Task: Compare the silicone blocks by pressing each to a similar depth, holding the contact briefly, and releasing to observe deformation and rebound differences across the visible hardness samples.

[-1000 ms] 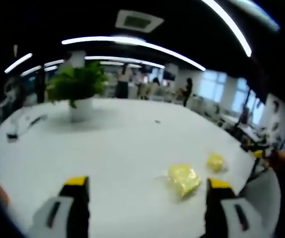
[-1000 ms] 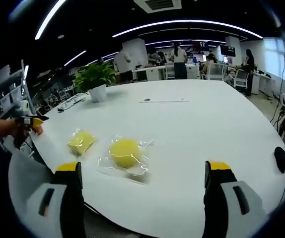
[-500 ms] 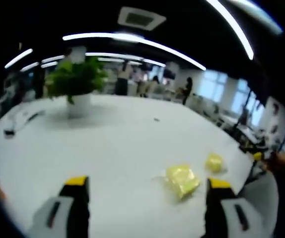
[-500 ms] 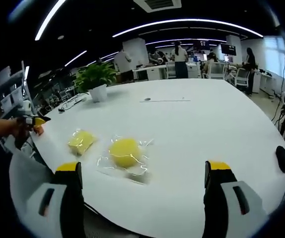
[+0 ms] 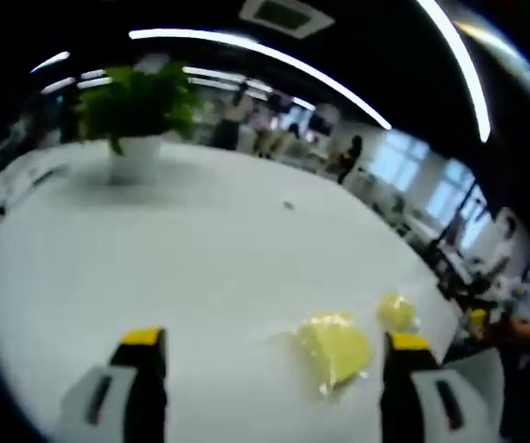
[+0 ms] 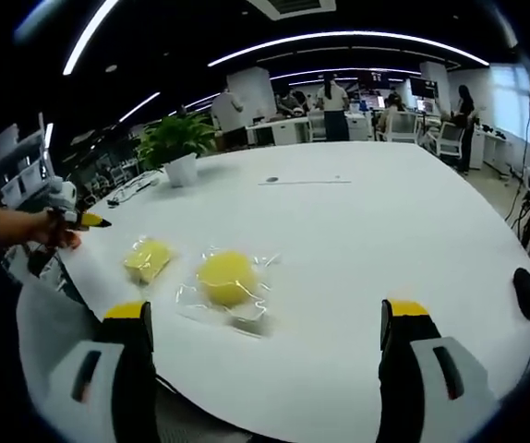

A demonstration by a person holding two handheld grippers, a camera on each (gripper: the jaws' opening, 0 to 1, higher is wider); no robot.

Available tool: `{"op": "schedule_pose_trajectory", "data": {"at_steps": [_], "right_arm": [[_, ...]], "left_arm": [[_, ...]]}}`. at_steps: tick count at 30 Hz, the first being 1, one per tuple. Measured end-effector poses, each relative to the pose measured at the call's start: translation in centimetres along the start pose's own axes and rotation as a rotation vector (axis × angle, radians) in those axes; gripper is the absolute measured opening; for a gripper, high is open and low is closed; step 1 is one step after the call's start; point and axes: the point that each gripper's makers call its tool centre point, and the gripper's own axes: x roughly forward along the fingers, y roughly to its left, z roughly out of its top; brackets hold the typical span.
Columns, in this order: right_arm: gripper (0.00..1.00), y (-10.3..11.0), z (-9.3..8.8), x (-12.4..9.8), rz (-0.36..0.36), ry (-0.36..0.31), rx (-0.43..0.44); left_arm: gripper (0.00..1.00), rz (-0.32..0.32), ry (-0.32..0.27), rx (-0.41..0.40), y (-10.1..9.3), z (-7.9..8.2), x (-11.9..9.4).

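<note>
Two yellow silicone blocks in clear bags lie on the white table (image 6: 385, 231). In the right gripper view the round block (image 6: 226, 277) is just ahead of my open right gripper (image 6: 265, 360), and the squarer block (image 6: 147, 260) lies to its left. In the left gripper view the squarer block (image 5: 332, 346) sits between the jaws of my open left gripper (image 5: 274, 374), nearer the right jaw, with the round block (image 5: 396, 312) beyond it. Neither gripper touches a block. The left gripper (image 6: 85, 220) shows at the left table edge, held by a hand (image 6: 25, 226).
A potted plant (image 6: 177, 143) stands at the far side of the table, also seen as the plant (image 5: 136, 101). A small dark item (image 6: 272, 180) lies mid-table and a black object (image 6: 523, 293) sits at the right edge. People and desks fill the background.
The left gripper view has shifted and tilted toward the table, so the blocks sit lower in it. In the right gripper view the left gripper has edged in over the table. The blocks have not moved.
</note>
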Motion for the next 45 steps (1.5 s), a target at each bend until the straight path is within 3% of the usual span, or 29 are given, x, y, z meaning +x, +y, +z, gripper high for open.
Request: {"op": "schedule_pose_trajectory", "data": {"at_steps": [10, 12, 18, 21, 25, 28, 31, 33, 39, 42, 45], "right_arm": [[0.96, -0.4, 0.2, -0.4, -0.012, -0.002, -0.013], [0.96, -0.5, 0.2, -0.3, -0.011, -0.006, -0.005], [0.96, -0.3, -0.3, 0.3, 0.007, 0.003, -0.001], [0.96, 0.0, -0.2, 0.3, 0.014, 0.001, 0.003], [0.96, 0.1, -0.2, 0.1, 0.014, 0.000, 0.007], [0.96, -0.1, -0.2, 0.0, 0.007, -0.005, 0.027], [0.96, -0.1, -0.3, -0.1, 0.003, -0.004, 0.029], [0.96, -0.2, -0.5, -0.1, 0.002, 0.003, 0.028], [0.96, 0.0, -0.6, 0.0, 0.005, 0.009, 0.033], [0.96, 0.3, -0.3, 0.2, 0.014, 0.004, 0.039], [0.96, 0.3, 0.0, 0.3, 0.015, -0.004, 0.048]], "left_arm": [[1.00, -0.041, 0.056, -0.068, 0.5, -1.4, 3.5], [1.00, -0.067, 0.055, -0.145, 0.3, -1.7, 4.2], [0.90, -0.056, 0.045, -0.214, 0.6, -2.6, 5.7], [0.82, -0.099, 0.051, -0.278, -0.1, -2.6, 6.6], [0.63, -0.143, 0.080, -0.319, -0.8, -2.7, 8.1], [0.49, -0.199, 0.091, -0.402, -1.8, -2.7, 8.6], [0.39, -0.214, 0.110, -0.374, -2.4, -2.9, 8.7], [0.30, -0.256, 0.130, -0.384, -3.3, -3.0, 8.5], [0.07, -0.275, 0.155, -0.386, -3.6, -3.4, 8.4], [0.05, -0.283, 0.171, -0.471, -3.7, -3.4, 8.2], [0.08, -0.273, 0.160, -0.355, -3.2, -3.6, 8.2]]}}
